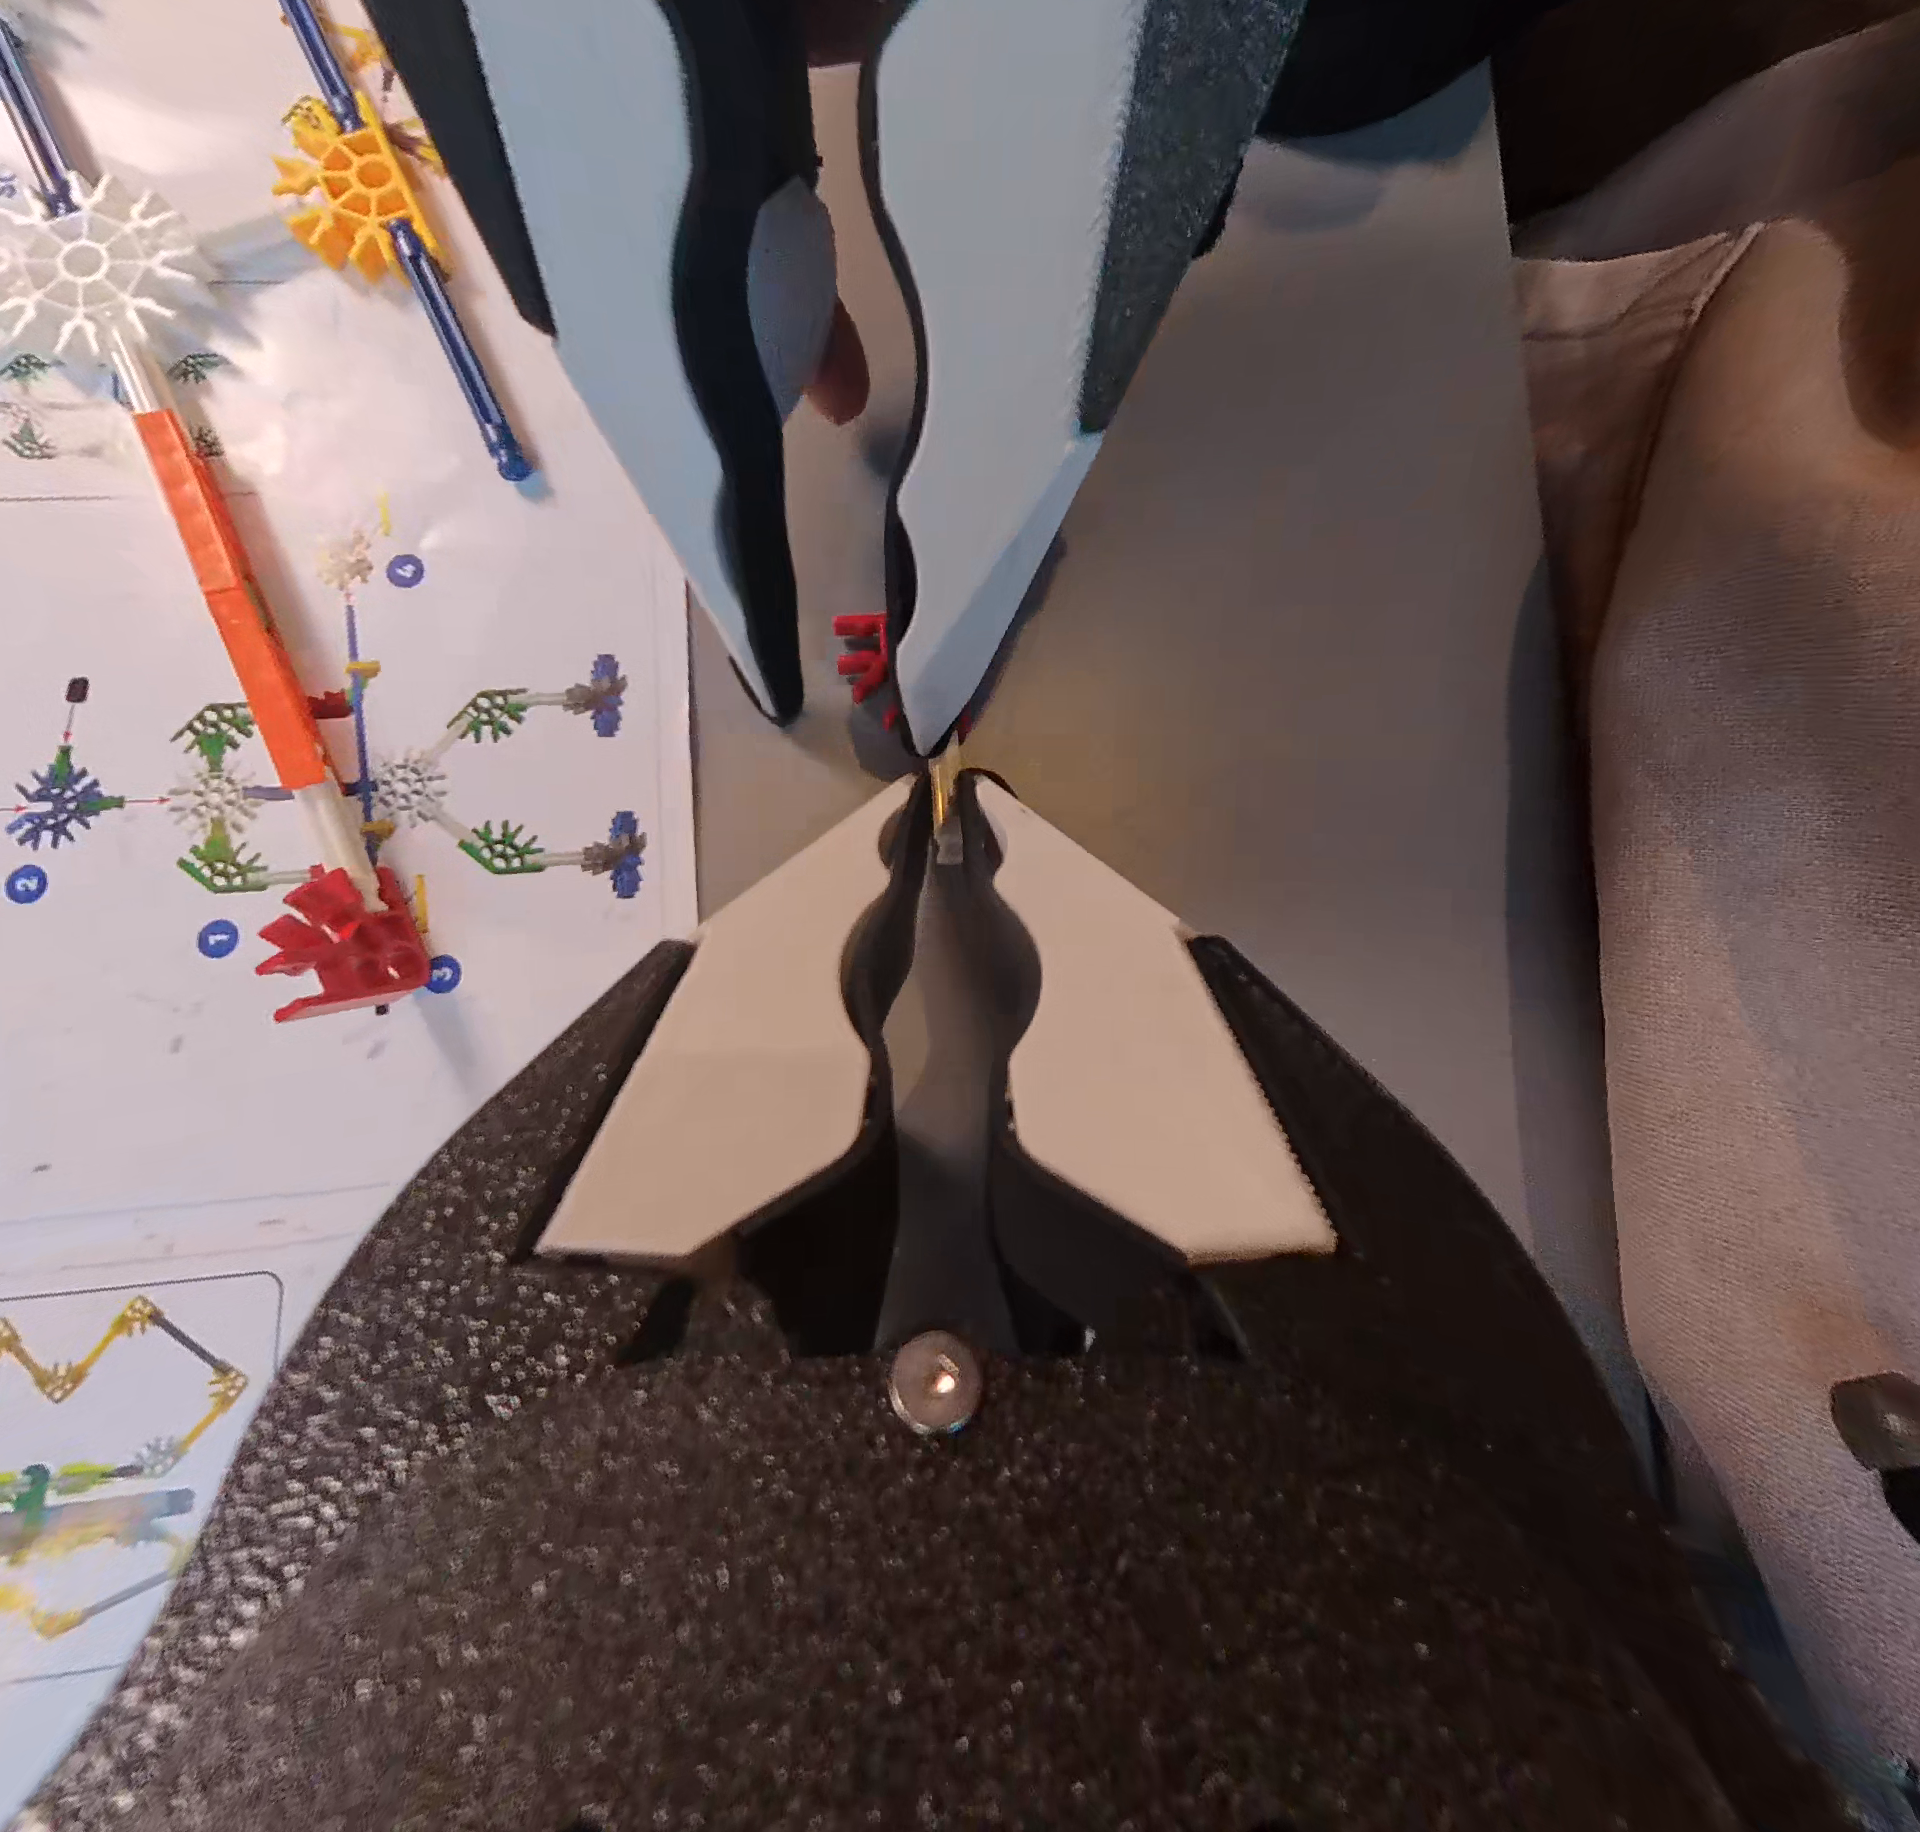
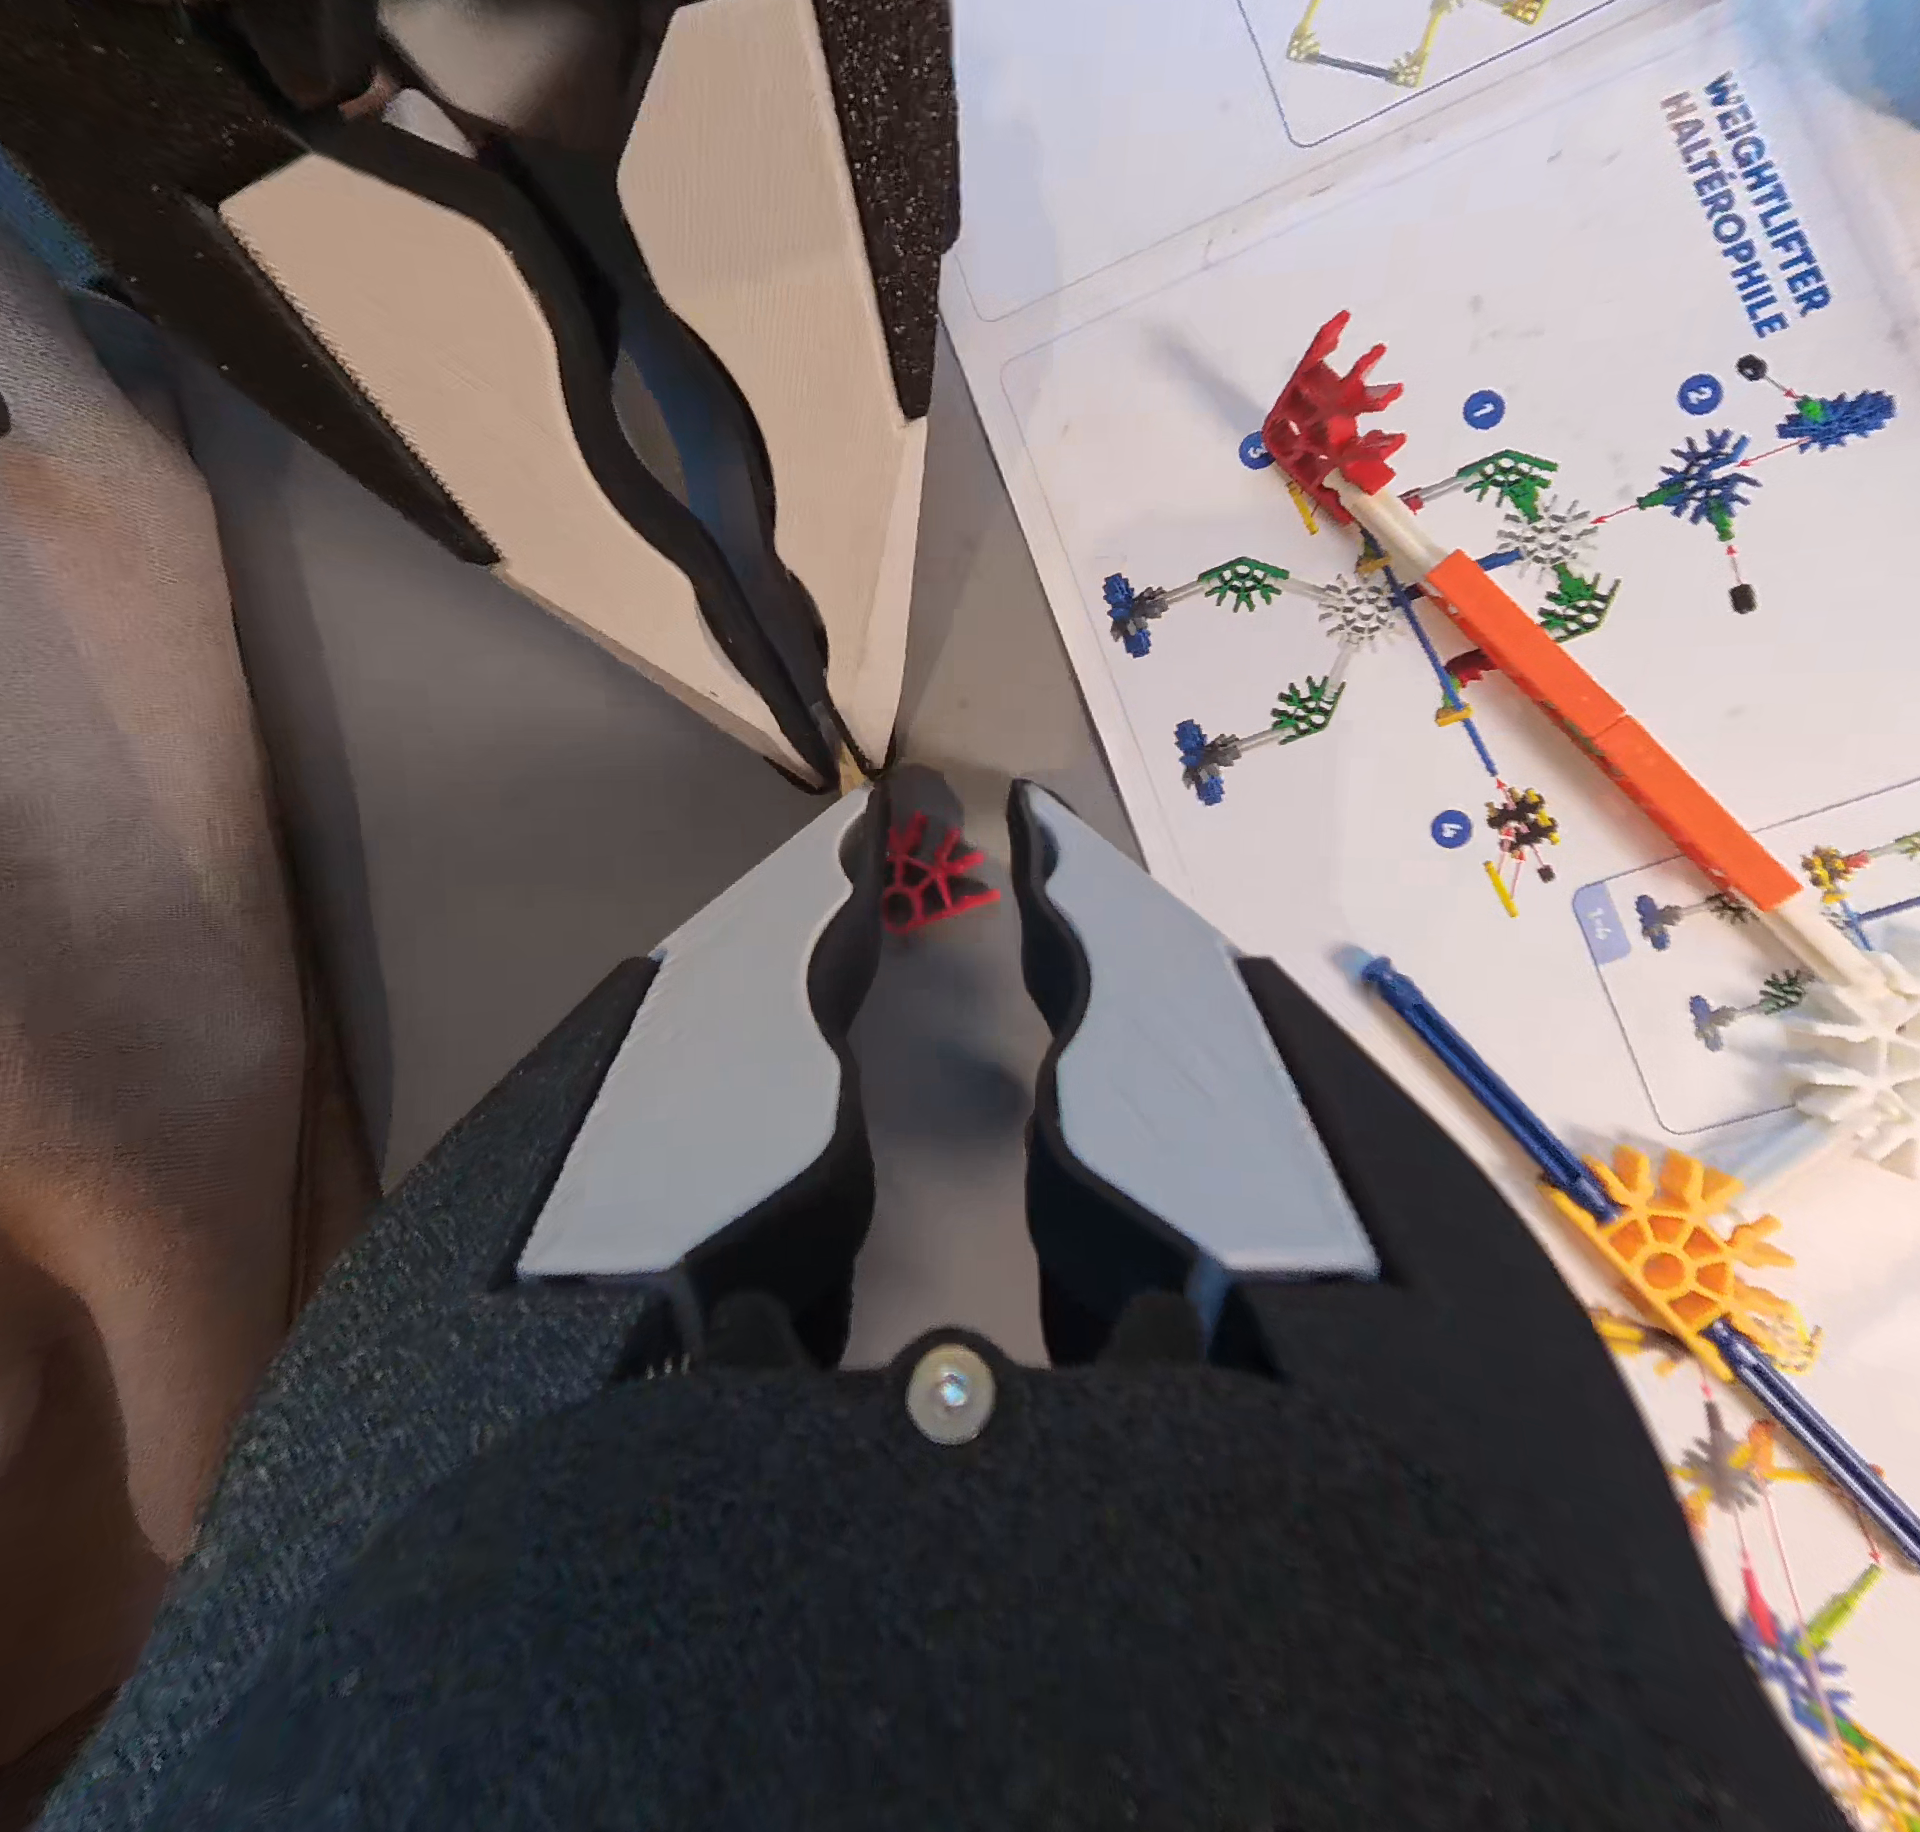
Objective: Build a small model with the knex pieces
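**A:** What is the setting?

**B:** A grey tabletop (image 2: 582, 847) with one white instruction sheet (image 2: 1195, 224) of coloured building diagrams laid on it. Beige fabric shows along the table's other edge.

**A:** And the two grippers?

**B:** They meet tip to tip above the bare table. The left gripper (image 1: 940, 806) has its two fingers pressed together, pinching one small yellow rod (image 1: 943, 795) at the very tips. The right gripper (image 2: 940, 795) has its fingers spread apart. One red connector piece (image 2: 930, 883) sits between them, touching the inner side of one finger; whether it rests on the table I cannot tell. The yellow rod's end is just beside that red piece.

**A:** What lies farther out?

**B:** On the sheet, well apart from the grippers, two assemblies. One is a white rod inside an orange sleeve (image 2: 1600, 712), with one red connector (image 2: 1330, 421) on one end and one white snowflake connector (image 1: 88, 265) on the other. The second is one dark blue rod (image 2: 1496, 1086) running through one yellow-orange connector (image 2: 1673, 1252).
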Demonstrator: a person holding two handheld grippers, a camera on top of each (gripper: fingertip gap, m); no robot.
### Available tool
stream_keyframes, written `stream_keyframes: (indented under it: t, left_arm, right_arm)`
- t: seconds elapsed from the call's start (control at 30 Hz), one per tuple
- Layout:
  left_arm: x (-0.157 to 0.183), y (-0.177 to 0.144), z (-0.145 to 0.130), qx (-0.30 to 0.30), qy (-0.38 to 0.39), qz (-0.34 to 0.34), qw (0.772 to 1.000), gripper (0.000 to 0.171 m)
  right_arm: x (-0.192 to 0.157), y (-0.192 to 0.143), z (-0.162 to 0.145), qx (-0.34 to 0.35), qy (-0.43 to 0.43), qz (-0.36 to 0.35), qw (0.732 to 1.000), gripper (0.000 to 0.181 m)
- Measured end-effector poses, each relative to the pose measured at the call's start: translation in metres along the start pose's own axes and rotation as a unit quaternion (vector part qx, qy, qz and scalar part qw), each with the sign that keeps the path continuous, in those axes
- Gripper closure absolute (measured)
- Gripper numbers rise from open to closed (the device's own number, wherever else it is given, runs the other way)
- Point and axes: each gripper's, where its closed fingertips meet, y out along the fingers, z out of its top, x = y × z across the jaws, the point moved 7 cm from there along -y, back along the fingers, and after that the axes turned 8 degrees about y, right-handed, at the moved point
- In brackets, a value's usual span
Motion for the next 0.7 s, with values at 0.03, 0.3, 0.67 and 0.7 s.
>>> stream_keyframes:
  t: [0.03, 0.3, 0.67, 0.7]
  left_arm:
    - [0.000, 0.000, -0.001, 0.003, -0.002, -0.009, 1.000, 0.168]
    - [0.000, -0.002, -0.003, 0.010, 0.049, -0.021, 0.999, 0.169]
    - [-0.006, -0.011, -0.004, 0.075, -0.030, -0.100, 0.992, 0.157]
    - [-0.003, -0.010, -0.003, 0.076, -0.025, -0.106, 0.991, 0.165]
  right_arm:
    - [-0.001, 0.000, -0.001, 0.003, -0.004, 0.006, 1.000, 0.161]
    - [-0.009, -0.005, -0.014, 0.008, -0.054, 0.003, 0.999, 0.148]
    - [-0.023, -0.027, -0.008, 0.038, -0.238, -0.052, 0.969, 0.160]
    - [-0.025, -0.029, -0.005, 0.039, -0.255, -0.059, 0.964, 0.160]
